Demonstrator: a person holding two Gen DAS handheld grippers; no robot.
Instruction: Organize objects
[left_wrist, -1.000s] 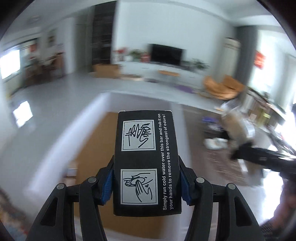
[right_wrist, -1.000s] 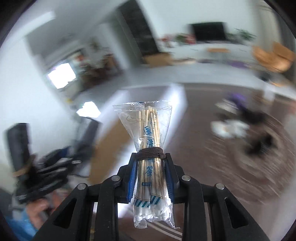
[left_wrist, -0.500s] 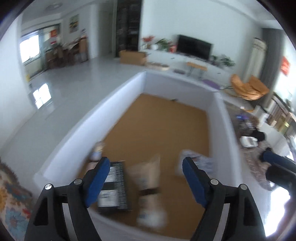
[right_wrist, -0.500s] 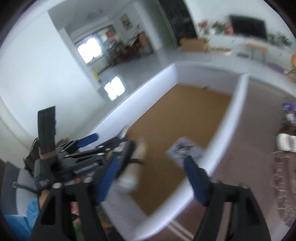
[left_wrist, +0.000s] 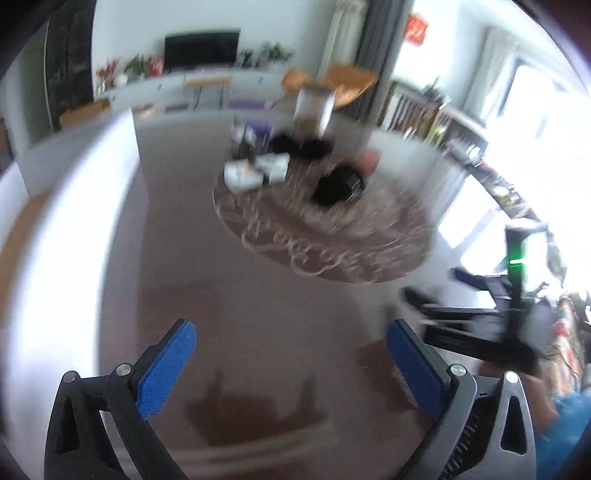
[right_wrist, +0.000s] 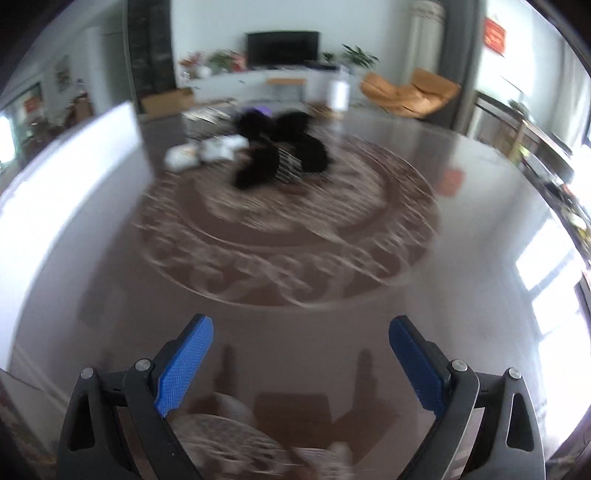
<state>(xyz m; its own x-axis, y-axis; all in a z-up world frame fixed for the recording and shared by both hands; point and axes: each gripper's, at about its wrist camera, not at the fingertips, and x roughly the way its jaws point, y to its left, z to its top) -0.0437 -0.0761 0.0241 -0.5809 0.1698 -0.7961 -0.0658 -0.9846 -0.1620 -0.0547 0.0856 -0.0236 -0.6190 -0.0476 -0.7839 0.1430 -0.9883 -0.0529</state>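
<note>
Both views blurred; reading coarse shapes only.

Brown table (right_wrist: 461, 177) fills most of both frames. White-walled bin (left_wrist: 66, 236) runs down the left edge of the left-wrist view; its wall also shows at upper left of the right-wrist view. Round patterned mat (right_wrist: 288, 229) sits mid-frame. On its far part: a cluster of dark objects (right_wrist: 280, 155) with pale packets (right_wrist: 201, 151) just beside them, to the left. Too smeared to name any of them.

My left gripper (left_wrist: 290, 363): jaws opening, blue pads wide apart, nothing between them. My right gripper (right_wrist: 301, 356): jaws likewise opening, nothing between them. The right one also shows as a dark streak at the lower right of the left-wrist view.

Progress, as I judge it: some sorting done, more to go. The pile on the mat looks unsorted and well apart from both grippers.

Against the earlier frames: a second ago my left held a black printed box and my right a bag of wooden sticks. Half a second ago both hung over the bin's brown floor, jaws parting, with items lying inside. Now both have swung off the bin toward the mat, empty.
</note>
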